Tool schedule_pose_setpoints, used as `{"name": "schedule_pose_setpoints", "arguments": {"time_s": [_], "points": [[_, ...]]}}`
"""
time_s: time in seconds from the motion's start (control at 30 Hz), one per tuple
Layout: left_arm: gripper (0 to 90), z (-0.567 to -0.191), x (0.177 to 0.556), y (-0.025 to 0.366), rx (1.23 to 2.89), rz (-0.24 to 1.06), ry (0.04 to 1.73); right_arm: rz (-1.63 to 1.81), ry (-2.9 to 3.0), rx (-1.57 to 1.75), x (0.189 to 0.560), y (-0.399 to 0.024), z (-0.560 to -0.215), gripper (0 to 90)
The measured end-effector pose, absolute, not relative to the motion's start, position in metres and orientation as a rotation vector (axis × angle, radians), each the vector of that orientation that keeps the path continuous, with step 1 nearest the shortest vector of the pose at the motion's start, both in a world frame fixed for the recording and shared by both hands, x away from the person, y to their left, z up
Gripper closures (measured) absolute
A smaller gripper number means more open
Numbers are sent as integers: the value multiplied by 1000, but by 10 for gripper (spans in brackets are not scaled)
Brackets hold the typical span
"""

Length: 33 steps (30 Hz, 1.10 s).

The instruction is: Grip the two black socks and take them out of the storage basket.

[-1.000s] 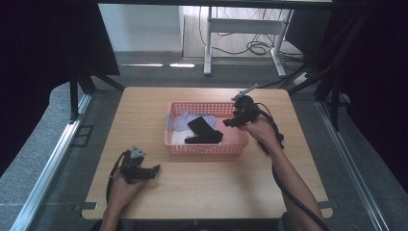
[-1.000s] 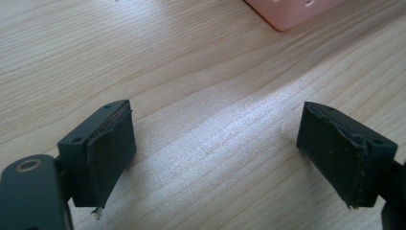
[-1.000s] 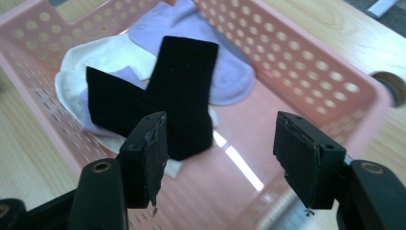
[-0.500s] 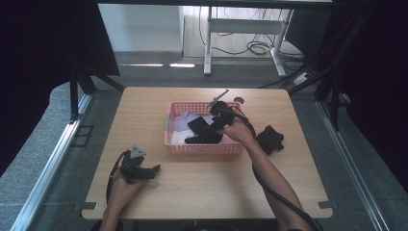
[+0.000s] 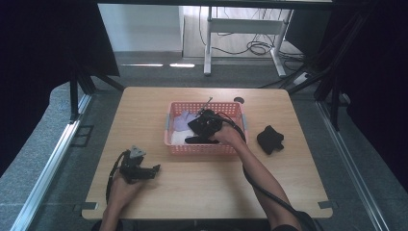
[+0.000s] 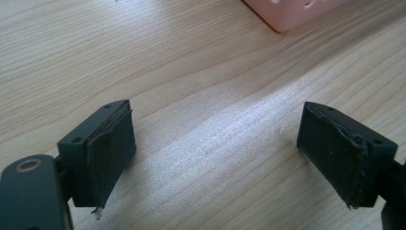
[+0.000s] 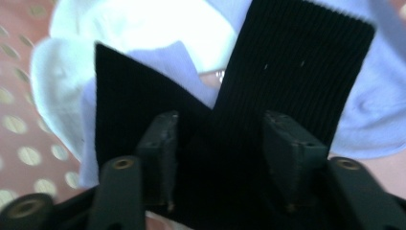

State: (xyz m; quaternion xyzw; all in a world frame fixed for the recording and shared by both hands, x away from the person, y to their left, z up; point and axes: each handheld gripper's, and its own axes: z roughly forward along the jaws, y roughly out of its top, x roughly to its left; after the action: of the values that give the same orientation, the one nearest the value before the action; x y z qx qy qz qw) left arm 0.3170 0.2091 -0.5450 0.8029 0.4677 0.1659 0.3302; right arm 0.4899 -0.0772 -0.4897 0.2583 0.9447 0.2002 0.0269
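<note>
The right gripper (image 5: 206,124) reaches into the pink basket (image 5: 169,126) at the table's (image 5: 288,178) centre, jaws parted around a black sock (image 7: 292,67) lying on white and lavender socks (image 7: 383,96). Another black sock (image 5: 270,139) lies toward the right edge. The left gripper (image 5: 144,169), jaws spread, rests near the front-left corner.

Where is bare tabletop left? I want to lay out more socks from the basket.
Bare wood lies left of the pink basket, along the near edge between the left gripper and the forearm, and behind the basket. Right of it lies a black sock. The basket itself is crowded.
</note>
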Motion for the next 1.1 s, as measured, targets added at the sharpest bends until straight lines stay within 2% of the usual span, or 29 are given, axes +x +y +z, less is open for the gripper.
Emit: {"name": "schedule_pose_setpoints", "arguments": {"time_s": [0.07,0.17,0.23,1.1], "points": [[127,-545,317,209,2100,434,1223,579,2940,803,491,-77,-493,611],[128,-545,317,209,2098,432,1224,583,2952,785,490,-79,-493,808],[128,-545,317,210,2100,433,1223,586,2939,780,489,-80,-491,863],[128,-545,317,208,2097,444,1225,868,2780,767,478,-107,-390,867]]}}
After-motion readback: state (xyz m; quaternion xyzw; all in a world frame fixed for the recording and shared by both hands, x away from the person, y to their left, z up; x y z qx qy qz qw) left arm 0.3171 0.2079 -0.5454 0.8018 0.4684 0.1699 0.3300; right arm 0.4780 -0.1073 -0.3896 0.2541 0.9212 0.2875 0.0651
